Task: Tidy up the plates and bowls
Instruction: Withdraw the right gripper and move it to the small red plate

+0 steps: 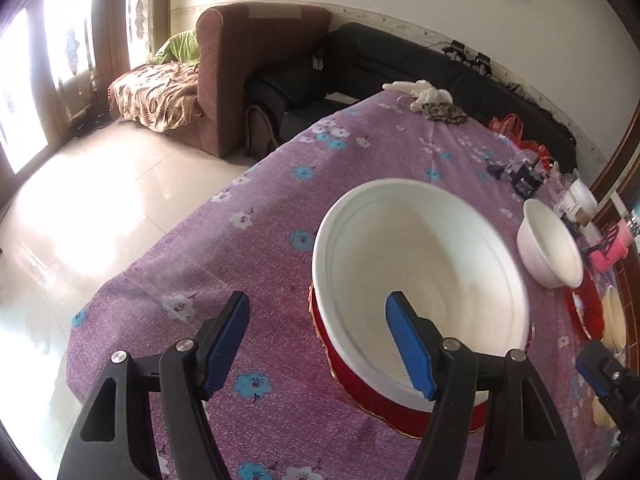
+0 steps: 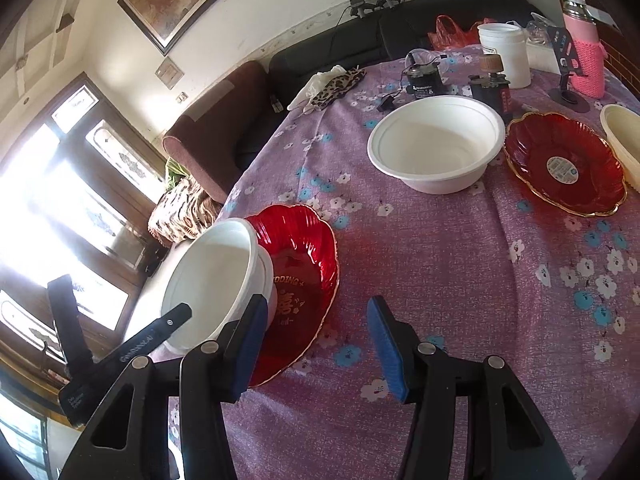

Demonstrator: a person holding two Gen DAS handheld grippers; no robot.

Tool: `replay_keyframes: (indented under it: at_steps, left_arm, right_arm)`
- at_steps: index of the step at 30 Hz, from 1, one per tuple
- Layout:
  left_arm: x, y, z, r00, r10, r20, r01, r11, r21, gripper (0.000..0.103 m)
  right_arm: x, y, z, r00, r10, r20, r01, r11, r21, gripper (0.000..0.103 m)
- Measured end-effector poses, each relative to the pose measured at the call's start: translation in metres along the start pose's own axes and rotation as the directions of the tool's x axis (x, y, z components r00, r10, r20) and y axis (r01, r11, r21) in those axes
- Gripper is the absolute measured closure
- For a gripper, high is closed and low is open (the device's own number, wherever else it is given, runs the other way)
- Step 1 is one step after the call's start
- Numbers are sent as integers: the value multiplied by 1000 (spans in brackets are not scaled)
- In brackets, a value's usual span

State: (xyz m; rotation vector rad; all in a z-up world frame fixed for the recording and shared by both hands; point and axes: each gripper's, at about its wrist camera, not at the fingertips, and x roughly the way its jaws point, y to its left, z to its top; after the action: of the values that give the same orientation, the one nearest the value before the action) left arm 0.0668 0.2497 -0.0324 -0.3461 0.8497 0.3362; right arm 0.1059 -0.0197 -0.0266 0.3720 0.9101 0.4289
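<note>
Bowl (image 2: 216, 276), white, tipped steeply on the left edge of the near plate (image 2: 308, 264), mouth turned toward the left gripper (image 1: 318, 300). Near-left part of the table, on the purple cloth (image 2: 460, 300).

Straddled at the rim by the left gripper: one finger (image 1: 408, 344) inside the mouth, the other (image 1: 228, 340) outside over the cloth, jaws wide and gripping nothing. Hard to tell whether the inner finger touches the wall or only hangs in front of it. Likely needs only closing on the rim to take hold, with the rim running across the gap between the fingers.

Clearly nearer to the left gripper than to the right gripper (image 2: 316, 344), which hovers with jaws wide and empty, just right of the plate, above bare cloth.

Farther off, upright: far bowl (image 2: 436, 144), also white, and right of it the far plate (image 2: 564, 164), red like the near one. Probably the places for nesting and stacking.

Cut off at the right edge: cream bowl (image 2: 624, 140), only partly seen. Underside of the tipped bowl hidden, so cannot say what props it. Clutter at the far end too small to name.
</note>
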Motion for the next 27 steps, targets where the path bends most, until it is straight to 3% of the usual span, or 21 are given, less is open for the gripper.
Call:
replay_keyframes:
  at_steps: [8,12,15,21,27]
  left_arm:
    - [-13,28,1,998,-57,40,61,992,-109,33]
    - [-16,29,-2,997,-78,25,80,993,-83,33]
    - [-28,16,-1,993,-104,47,105,994,-20,33]
    - [-50,-42,-7,976,-207,70,196,971,135,22]
    - [-50,-122,-31,950,-312,-27,306,906,294,21]
  right_arm:
    - [27,21,1,998,12,-67,-15,999,-52,45]
    - [30,27,5,997,33,-68,-36,999,-40,46]
    - [20,20,9,999,4,-40,-7,999,-54,46]
    - [-14,-48,15,989,-146,2,146,989,-12,46]
    - [-60,-142,38,957,-283,57,271,949,159,46]
